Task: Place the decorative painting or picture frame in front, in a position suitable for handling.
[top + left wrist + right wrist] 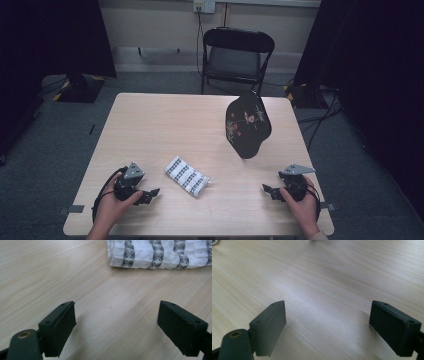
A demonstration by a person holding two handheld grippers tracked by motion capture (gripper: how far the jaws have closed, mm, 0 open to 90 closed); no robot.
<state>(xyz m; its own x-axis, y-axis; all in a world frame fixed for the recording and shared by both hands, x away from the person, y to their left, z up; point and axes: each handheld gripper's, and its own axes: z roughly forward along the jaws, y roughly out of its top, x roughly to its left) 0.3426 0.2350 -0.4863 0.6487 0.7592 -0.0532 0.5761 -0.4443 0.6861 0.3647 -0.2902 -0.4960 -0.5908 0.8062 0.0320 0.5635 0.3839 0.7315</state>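
Note:
A folded white cloth with dark patterned stripes lies on the wooden table, near its front middle. A black lacquered dish with a floral pattern stands tilted on its edge at the right of the table. My left gripper rests at the front left, held by a hand, open and empty, a short way left of the cloth. In the left gripper view the cloth lies ahead of the wide-apart jaws. My right gripper rests at the front right, open and empty over bare wood.
A black folding chair stands behind the table's far edge. Dark curtains hang at both sides, and cables run over the grey carpet at the right. Bare wood spreads across the table's left and far parts.

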